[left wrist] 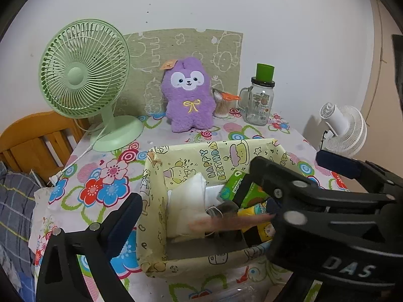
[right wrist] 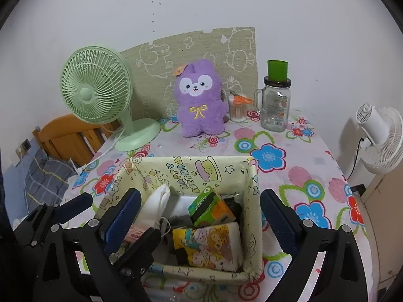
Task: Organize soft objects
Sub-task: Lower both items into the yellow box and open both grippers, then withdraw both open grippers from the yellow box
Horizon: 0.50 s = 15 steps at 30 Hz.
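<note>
Yellow paper-wrapped box sits near the front of the floral-cloth table, both grippers poised over it. Right gripper — jaws spread wide, one finger outside the box's left wall, the other outside its right wall, so the box interior lies between them; pads press on nothing. Left gripper also wide open and empty: its near finger stands just left of the box's left wall, its far finger reaches well past the right wall, and the right gripper's arm crosses in front of it in the left wrist view.

Inside the box: a white soft pouch leaning on the left wall, a green-and-orange packet toward the back middle, a yellow cartoon-print tissue pack at the front right. A pale pink soft item lies across the box between the white pouch and the yellow pack, blurred — cannot tell what it is. It is directly under the left gripper's open span, not touched by either pad.

Purple plush toy stands upright at the back of the table, well apart from both grippers, between the green desk fan and a cotton-swab tub; a glass mug jar with a green cup on top is right of those.
</note>
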Available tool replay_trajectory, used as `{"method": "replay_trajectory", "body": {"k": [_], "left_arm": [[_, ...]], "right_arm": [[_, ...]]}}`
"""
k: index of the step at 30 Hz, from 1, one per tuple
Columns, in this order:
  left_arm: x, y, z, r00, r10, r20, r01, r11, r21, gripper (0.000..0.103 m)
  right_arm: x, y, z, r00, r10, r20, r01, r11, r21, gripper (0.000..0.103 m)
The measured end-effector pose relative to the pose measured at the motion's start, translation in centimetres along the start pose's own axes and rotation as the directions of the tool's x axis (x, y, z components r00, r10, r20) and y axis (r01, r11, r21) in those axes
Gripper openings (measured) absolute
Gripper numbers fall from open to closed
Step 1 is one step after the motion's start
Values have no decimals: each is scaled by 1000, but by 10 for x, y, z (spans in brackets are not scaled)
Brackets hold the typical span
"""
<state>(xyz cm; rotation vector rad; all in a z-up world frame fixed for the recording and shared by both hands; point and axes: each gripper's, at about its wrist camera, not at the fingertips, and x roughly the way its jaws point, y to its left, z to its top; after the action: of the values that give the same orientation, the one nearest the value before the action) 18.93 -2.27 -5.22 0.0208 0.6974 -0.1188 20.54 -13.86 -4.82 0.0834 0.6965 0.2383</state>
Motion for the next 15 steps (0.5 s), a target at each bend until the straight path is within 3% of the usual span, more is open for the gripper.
{"method": "replay_trajectory", "body": {"k": [6, 15], "left_arm": [[-14, -1, -5, 1000, 4, 4, -4, 1000, -25, 100], [-58, -2, -18, 997, 28, 70, -25, 999, -39, 102]], "right_arm": [[-28, 1, -7, 1000, -4, 31, 4, 1000, -12, 97], [-67, 10, -23, 998, 3, 67, -1, 1000, -19, 97]]}}
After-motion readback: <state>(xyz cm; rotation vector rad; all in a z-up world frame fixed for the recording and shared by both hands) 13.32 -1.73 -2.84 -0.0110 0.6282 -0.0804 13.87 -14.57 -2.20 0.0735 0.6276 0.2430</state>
